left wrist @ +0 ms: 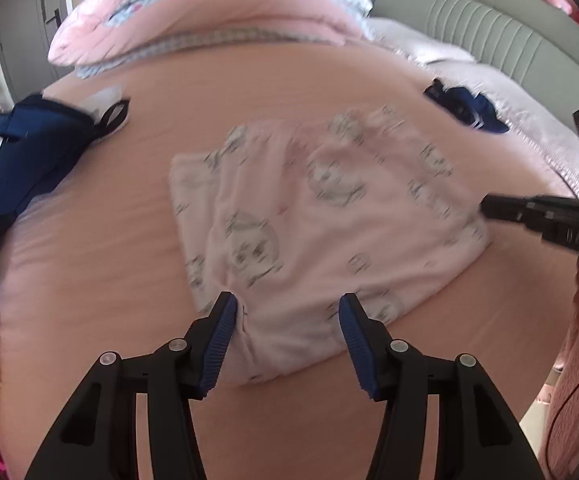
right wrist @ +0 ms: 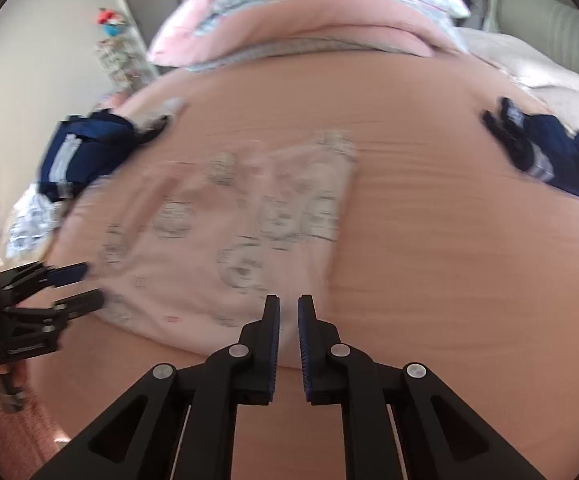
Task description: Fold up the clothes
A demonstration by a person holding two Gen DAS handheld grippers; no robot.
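Risk first: the folded pale garment (left wrist: 309, 216) could spring loose or skew if either gripper drags its near edge on lifting away; soft knit, layers only resting on each other.

Left gripper (left wrist: 285, 312): jaws stand half apart, nothing pinched, the garment's near corner lying between and just beyond the fingertips.

Right gripper (right wrist: 288, 312): jaws narrow, a slim gap, no cloth visibly caught; the garment's near hem sits right at its tips, spreading away to its left.

Farther off on the bed (left wrist: 129, 360): navy striped clothes (left wrist: 13, 160) left, another navy piece (left wrist: 465, 108) right, still unfolded.
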